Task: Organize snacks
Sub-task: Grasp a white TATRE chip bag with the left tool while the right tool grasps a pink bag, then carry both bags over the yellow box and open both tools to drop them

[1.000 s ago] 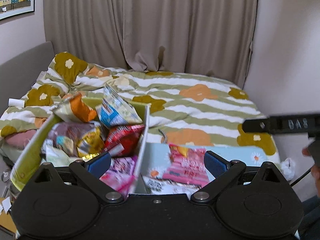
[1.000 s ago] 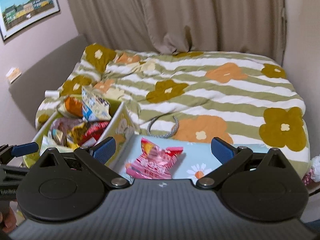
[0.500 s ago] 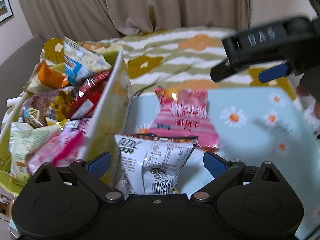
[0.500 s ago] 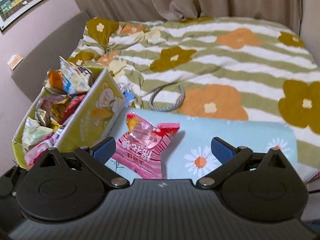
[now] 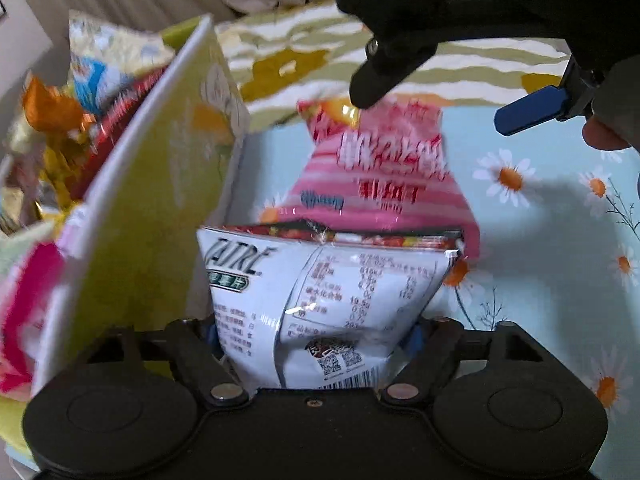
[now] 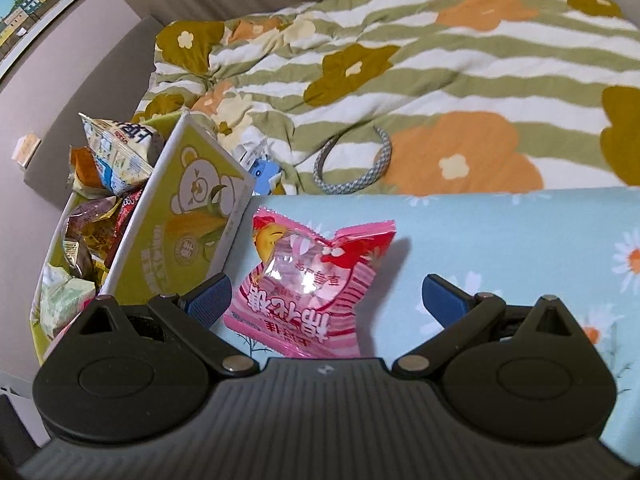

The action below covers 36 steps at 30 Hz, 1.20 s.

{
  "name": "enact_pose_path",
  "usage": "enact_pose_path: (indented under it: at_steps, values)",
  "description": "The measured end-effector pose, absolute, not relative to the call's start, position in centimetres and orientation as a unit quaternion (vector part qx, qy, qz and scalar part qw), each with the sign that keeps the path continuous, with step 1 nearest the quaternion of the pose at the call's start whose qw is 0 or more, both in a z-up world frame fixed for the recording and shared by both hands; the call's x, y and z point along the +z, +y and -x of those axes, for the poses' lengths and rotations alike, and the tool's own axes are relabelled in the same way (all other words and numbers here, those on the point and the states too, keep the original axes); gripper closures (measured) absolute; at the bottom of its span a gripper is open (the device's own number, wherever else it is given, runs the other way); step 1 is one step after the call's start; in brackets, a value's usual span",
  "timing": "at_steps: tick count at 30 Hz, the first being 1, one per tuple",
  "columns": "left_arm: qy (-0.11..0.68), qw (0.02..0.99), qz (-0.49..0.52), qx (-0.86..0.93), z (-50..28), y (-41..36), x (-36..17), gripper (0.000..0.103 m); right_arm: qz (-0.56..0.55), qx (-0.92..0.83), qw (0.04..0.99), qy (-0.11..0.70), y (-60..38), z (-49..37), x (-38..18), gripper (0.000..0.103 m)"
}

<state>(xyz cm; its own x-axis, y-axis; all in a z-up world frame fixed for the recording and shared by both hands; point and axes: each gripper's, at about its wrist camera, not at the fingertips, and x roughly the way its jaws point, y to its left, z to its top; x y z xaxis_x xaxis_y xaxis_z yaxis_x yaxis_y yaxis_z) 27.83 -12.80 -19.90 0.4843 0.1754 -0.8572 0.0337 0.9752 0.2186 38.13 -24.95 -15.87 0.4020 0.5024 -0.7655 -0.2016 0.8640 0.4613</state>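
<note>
The left gripper is low over the white snack packet, and its jaws are closing with that packet right between them; the blue pads are mostly hidden behind the packet's edges, so whether they already press on it cannot be told from the left wrist view. The white packet lies on the light-blue daisy-print cloth, printed back up with its barcode toward the camera, just beside the wall of the green carton. Its far edge overlaps the pink snack bag, which lies on the same cloth just behind it. Over on the right wrist view, the right gripper hangs with its jaws spread wide, and the pink snack bag sits between the two blue pads without either one touching it. That gripper also shows at the top of the left wrist view, dark and blurred, above the pink bag, with a fingertip of the person's hand at the edge. The green carton, with a bear printed on its side, stands at the cloth's left end, stuffed with loose snack bags. Behind it all spreads the striped flower quilt, a grey woven cord lying curled on it.
</note>
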Motion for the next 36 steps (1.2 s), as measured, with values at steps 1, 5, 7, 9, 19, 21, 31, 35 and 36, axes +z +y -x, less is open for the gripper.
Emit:
enact_pose_path:
  at_steps: [1, 5, 7, 9, 19, 21, 31, 35, 36]
  values:
    - [0.507, 0.856, -0.097, 0.04, -27.9, -12.5, -20.1, 0.027, -0.15, 0.214, 0.822, 0.506, -24.6, -38.2, -16.1, 0.0]
    - [0.507, 0.858, -0.082, 0.031, -27.7, -11.8, -20.0, 0.034, -0.147, 0.215, 0.816, 0.516, -23.7, -38.6, -17.0, 0.0]
    - [0.507, 0.858, -0.077, 0.029, -27.6, -11.5, -19.8, 0.035, -0.152, 0.214, 0.812, 0.521, -23.5, -38.7, -17.4, 0.0]
    - [0.508, 0.858, -0.064, 0.028, -27.6, -11.1, -19.6, 0.035, -0.16, 0.212, 0.809, 0.524, -23.5, -38.9, -17.6, 0.0]
    - [0.507, 0.86, -0.043, 0.031, -26.8, -10.4, -19.0, 0.035, -0.182, 0.2, 0.801, 0.534, -22.4, -40.0, -19.4, 0.0]
    - [0.507, 0.86, -0.043, 0.033, -26.5, -10.3, -18.9, 0.035, -0.192, 0.206, 0.795, 0.537, -22.3, -40.0, -19.8, 0.0]
    - [0.504, 0.862, -0.033, 0.044, -26.1, -10.2, -18.6, 0.035, -0.167, 0.234, 0.798, 0.529, -21.9, -38.9, -19.4, 0.024]
    - [0.499, 0.865, -0.035, 0.041, -25.6, -10.3, -17.8, 0.035, -0.153, 0.228, 0.815, 0.51, -22.7, -37.9, -18.0, 0.024]
    - [0.496, 0.867, -0.036, 0.039, -25.4, -10.5, -17.6, 0.035, -0.152, 0.227, 0.818, 0.505, -23.0, -37.6, -17.6, 0.024]
